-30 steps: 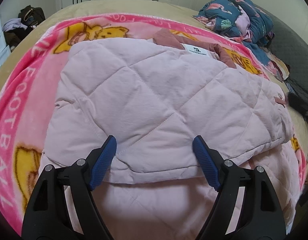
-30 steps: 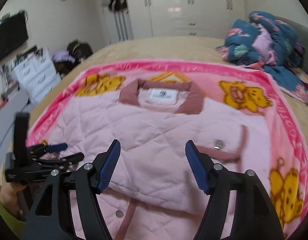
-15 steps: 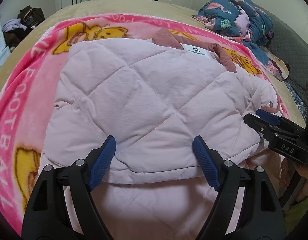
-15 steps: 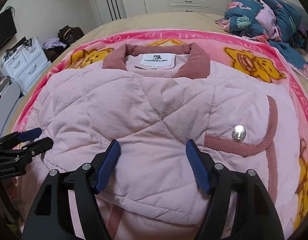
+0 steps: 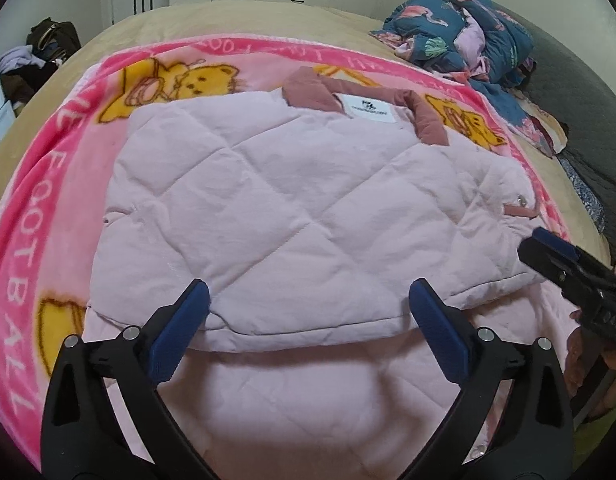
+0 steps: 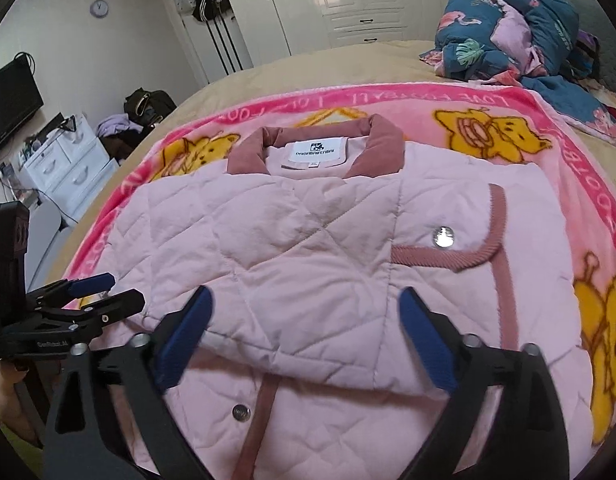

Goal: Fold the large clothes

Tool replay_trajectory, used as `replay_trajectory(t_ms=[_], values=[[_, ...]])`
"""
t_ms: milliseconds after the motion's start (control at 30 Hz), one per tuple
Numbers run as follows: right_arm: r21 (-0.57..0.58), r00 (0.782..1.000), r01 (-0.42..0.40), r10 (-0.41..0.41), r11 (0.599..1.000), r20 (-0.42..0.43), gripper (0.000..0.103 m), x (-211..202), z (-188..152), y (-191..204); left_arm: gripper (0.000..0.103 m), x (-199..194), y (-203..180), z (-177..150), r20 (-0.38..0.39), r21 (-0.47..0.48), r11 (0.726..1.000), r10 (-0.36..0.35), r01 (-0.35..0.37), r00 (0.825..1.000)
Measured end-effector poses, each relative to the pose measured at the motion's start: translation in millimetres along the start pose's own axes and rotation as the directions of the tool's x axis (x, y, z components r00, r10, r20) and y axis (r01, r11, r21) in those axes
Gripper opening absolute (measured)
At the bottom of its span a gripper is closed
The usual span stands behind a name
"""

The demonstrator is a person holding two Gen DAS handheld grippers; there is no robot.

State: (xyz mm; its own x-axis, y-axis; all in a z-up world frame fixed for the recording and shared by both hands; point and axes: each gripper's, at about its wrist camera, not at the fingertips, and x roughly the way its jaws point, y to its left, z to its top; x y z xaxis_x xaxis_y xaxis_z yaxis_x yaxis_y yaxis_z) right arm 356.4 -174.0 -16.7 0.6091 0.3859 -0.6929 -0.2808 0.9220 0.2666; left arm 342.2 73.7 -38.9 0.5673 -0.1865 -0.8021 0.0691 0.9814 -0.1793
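A pale pink quilted jacket with a dusty-rose collar lies on a pink cartoon blanket, its sides folded in over the front. It also shows in the right wrist view. My left gripper is open and empty, hovering over the jacket's near folded edge. My right gripper is open and empty over the same edge, further right. Each gripper shows at the edge of the other's view: the right one and the left one.
The blanket covers a beige bed. A heap of blue patterned bedding lies at the far right. A white drawer unit, bags and a TV stand left of the bed. White wardrobes line the back wall.
The right gripper came down toward the jacket, then drew back and up a little. It entered the left wrist view at right. The left gripper barely moved. The jacket lies the same.
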Motion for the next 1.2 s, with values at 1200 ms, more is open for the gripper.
replay_trajectory(t_ms=[1200], values=[[0.012,0.989,0.025,-0.027,1.000,0.143,0.098,-109,-3,16,0.094,-96,-19,10,0.147,0.019,0.999,-0.030,0.028,0.989]])
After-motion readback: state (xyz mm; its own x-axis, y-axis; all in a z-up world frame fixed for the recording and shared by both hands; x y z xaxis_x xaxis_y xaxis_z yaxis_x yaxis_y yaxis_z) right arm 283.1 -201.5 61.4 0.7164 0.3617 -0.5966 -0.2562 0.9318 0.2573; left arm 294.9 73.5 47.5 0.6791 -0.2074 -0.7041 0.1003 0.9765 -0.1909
